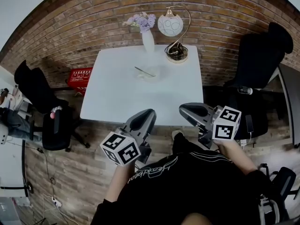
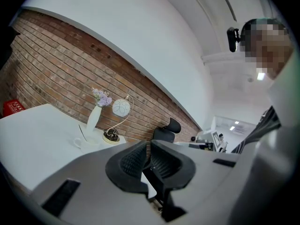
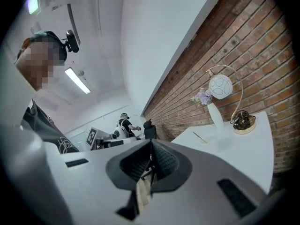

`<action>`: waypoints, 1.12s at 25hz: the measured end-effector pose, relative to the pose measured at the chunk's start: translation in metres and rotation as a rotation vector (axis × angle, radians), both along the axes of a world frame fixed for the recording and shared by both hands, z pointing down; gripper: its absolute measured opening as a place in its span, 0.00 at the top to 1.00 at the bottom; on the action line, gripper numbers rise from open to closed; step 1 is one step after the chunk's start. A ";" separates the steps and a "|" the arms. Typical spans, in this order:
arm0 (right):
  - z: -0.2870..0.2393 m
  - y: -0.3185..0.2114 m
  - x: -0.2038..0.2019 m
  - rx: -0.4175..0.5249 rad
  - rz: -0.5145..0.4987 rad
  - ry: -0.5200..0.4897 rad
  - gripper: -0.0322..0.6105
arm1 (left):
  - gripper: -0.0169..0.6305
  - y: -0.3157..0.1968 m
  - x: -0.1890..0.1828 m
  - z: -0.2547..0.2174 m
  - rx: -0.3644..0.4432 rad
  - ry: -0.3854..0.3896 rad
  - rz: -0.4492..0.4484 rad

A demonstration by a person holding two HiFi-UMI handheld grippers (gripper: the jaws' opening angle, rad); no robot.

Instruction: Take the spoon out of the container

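Counter: square top, smooth matte white, far edge set against the brick wall.
Container: small, shallow, white and glossy; stands on the counter near the middle of the far edge, just in front of the vase. The left gripper view shows a small loop handle on its side.
Spoon: thin, straight, pale handle; lies slanted in the container, with the handle end past the rim and pointing toward the far left corner. In the right gripper view it shows as a fine slanted line.
Vase: tall, narrow, white and smooth; upright at the far edge, holding a cluster of pale purple flowers.
Lamp: white patterned globe hung from a thin curved metal arm on a round brass-coloured base; stands at the far right corner, just beside the vase.
Left claw: grey moulded shell, black ribbed pads; jaws closed together with nothing between them; held short of the near edge, well apart from the container.
Right claw: same build; ribbed pads closed together and empty; held short of the near right corner.
Crate: red plastic lattice, on the floor off the left edge.
Chairs: black, padded, one off each side of the counter.
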State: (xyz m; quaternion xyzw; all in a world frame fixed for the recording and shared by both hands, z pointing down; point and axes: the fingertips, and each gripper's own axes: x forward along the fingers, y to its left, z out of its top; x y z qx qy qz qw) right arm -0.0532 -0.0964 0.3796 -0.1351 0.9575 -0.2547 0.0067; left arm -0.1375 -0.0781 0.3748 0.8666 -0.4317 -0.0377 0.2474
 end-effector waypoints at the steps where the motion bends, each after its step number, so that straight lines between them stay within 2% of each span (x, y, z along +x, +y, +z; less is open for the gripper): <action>1: -0.002 -0.004 -0.004 0.005 -0.009 -0.007 0.95 | 0.96 -0.004 -0.002 0.000 -0.001 0.001 -0.006; 9: 0.001 -0.061 -0.029 -0.003 -0.059 -0.030 0.95 | 0.96 -0.060 -0.030 0.005 -0.022 -0.011 -0.084; 12: 0.010 -0.086 -0.038 -0.028 -0.064 -0.034 0.95 | 0.86 -0.085 -0.043 0.015 -0.052 -0.003 -0.103; 20: 0.033 -0.146 -0.048 -0.067 -0.059 -0.023 0.95 | 0.74 -0.157 -0.069 0.052 -0.130 0.057 -0.175; 24: 0.037 -0.168 -0.045 -0.083 -0.043 -0.016 0.95 | 0.69 -0.187 -0.082 0.063 -0.146 0.037 -0.214; 28: 0.046 -0.186 -0.046 -0.108 -0.028 -0.007 0.95 | 0.67 -0.212 -0.094 0.080 -0.162 -0.023 -0.244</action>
